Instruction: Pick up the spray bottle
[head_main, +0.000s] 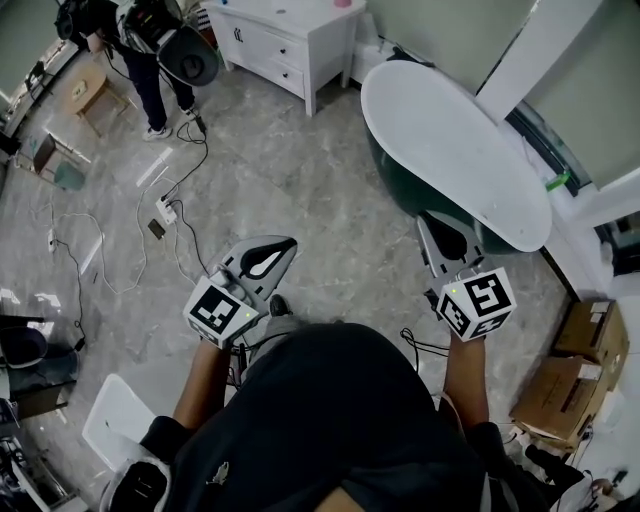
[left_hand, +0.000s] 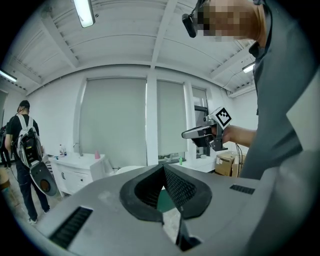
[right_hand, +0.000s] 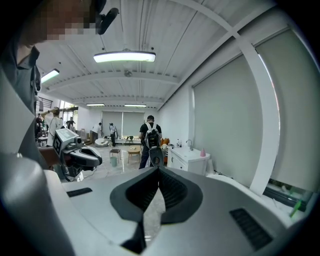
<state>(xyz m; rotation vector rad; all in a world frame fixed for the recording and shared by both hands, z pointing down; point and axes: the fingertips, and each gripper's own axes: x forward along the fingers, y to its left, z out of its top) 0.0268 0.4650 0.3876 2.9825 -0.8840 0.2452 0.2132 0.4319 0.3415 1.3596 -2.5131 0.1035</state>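
Spray bottle not confirmed: the one candidate is a small green item (head_main: 557, 181) on the white ledge (head_main: 600, 200) beyond the white bathtub (head_main: 450, 140), too small to make out and its label unreadable. The left gripper (left_hand: 163, 168) and right gripper (right_hand: 158, 169) hang over the grey floor (head_main: 300, 190), well apart from that ledge. Both sets of jaws are closed tip to tip with nothing between them, and each marker cube (head_main: 222, 310) bears black-and-white square codes. Further off stand a white cabinet (head_main: 290, 40) with a pink bottle (right_hand: 202, 152) on it, and a person with a backpack (head_main: 150, 50).
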